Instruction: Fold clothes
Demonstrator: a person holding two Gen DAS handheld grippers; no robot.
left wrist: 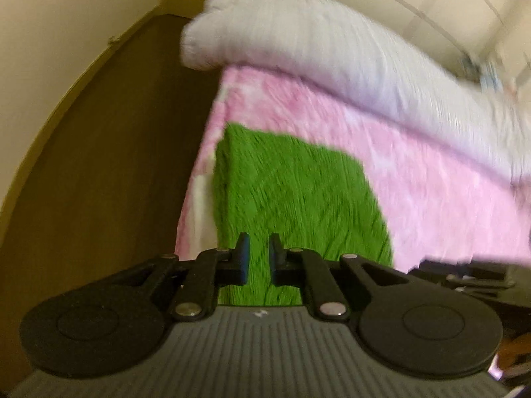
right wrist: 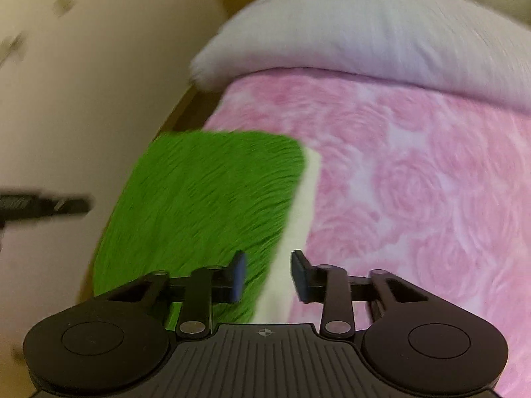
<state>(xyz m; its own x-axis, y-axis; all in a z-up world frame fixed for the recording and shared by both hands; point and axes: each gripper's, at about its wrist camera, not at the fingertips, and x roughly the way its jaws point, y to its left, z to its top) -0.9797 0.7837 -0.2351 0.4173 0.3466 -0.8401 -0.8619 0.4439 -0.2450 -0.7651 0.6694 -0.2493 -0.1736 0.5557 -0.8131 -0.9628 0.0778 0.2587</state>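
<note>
A fuzzy green garment [left wrist: 292, 192] lies folded flat near the left edge of a bed with a pink rose-patterned cover [left wrist: 441, 182]. It also shows in the right wrist view [right wrist: 205, 205], with a white strip [right wrist: 298, 219] along its right side. My left gripper [left wrist: 259, 258] hovers over the garment's near end, jaws a little apart, holding nothing. My right gripper [right wrist: 268, 275] is open and empty above the garment's right edge and white strip. Both views are motion-blurred.
A large white pillow [left wrist: 318, 43] lies across the head of the bed, also in the right wrist view [right wrist: 381, 30]. Dark wood floor [left wrist: 109, 152] and a cream wall run along the bed's left side. The left gripper's tip [right wrist: 46, 205] shows at the right view's left edge.
</note>
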